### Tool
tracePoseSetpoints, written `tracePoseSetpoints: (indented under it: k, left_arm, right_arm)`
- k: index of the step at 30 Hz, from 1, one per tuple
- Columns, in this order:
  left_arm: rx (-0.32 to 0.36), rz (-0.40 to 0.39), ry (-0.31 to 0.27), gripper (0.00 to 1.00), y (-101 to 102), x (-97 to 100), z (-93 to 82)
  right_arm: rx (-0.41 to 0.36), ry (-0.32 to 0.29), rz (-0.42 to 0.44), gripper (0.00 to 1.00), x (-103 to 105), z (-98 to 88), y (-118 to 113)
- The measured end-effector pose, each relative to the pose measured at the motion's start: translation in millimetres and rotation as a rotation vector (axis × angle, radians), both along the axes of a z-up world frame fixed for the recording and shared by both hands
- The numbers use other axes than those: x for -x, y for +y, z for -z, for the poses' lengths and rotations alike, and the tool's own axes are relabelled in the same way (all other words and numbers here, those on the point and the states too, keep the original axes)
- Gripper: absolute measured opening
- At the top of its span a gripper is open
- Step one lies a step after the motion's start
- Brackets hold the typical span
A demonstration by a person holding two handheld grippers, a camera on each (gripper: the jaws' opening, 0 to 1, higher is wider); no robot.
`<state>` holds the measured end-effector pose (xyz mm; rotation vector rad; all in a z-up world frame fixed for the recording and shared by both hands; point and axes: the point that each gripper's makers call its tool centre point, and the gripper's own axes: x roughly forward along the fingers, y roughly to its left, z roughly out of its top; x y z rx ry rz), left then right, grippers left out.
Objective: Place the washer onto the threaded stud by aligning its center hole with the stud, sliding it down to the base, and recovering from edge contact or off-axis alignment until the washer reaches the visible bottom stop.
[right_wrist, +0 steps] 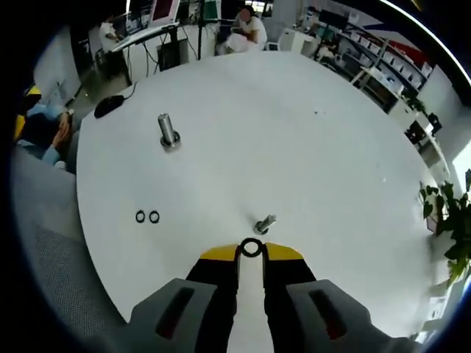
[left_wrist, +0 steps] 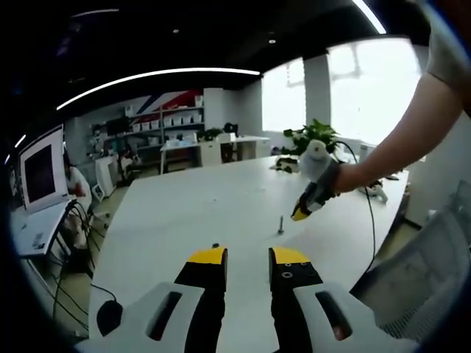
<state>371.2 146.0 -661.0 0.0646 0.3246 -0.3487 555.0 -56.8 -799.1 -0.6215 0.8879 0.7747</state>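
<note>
**Washer held at the jaw tips, just short of the stud**

Washer (right_wrist: 251, 248) was a small dark ring pinched between the yellow tips of the right gripper (right_wrist: 251, 254), its centre hole open to the camera in the right gripper view. How much of its rim lay buried between the tips could not be made out. The jaws stood nearly closed, with only the washer's width between them.

Taking the threaded stud (right_wrist: 265, 223) as the landmark: in the right gripper view it stood on the white table (right_wrist: 294, 132) just beyond the washer and slightly to the right, apart from it, with a sliver of tabletop showing between them. Its threads were too small to read, and its base was hard to tell from its shadow. Well to the left of the stud lay two spare washers (right_wrist: 146, 216) side by side on the table, and farther off to the upper left stood a larger metal cylinder (right_wrist: 168, 131), upright.

In the left gripper view the stud (left_wrist: 280, 223) appeared as a tiny upright pin, well beyond the left gripper (left_wrist: 247, 256), whose jaws were parted with a clear gap and held nothing. Just right of the stud and above it hung the right gripper (left_wrist: 302, 213), yellow tip downward, held by a person's hand (left_wrist: 327, 176); the forearm ran off to the upper right and was cut off there. The washer could not be distinguished at that distance.
</note>
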Motion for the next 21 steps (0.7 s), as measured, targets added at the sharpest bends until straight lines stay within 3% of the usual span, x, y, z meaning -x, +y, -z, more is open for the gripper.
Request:
tracePoseSetpoints:
  k: [10, 13, 21]
  left_arm:
    - [0.0, -0.006, 0.002, 0.2, 1.2, -0.3, 0.5]
    - [0.0, -0.005, 0.004, 0.2, 1.2, -0.4, 1.0]
    - [-0.003, -0.01, 0.006, 0.2, 2.2, -0.7, 1.6]
  right_arm:
    - [0.002, -0.028, 0.001, 0.13, -13.6, -1.0, 4.1]
    - [0.039, -0.044, -0.032, 0.13, -17.3, 0.9, 5.6]
    - [0.034, -0.031, -0.022, 0.13, -23.7, 4.9, 10.8]
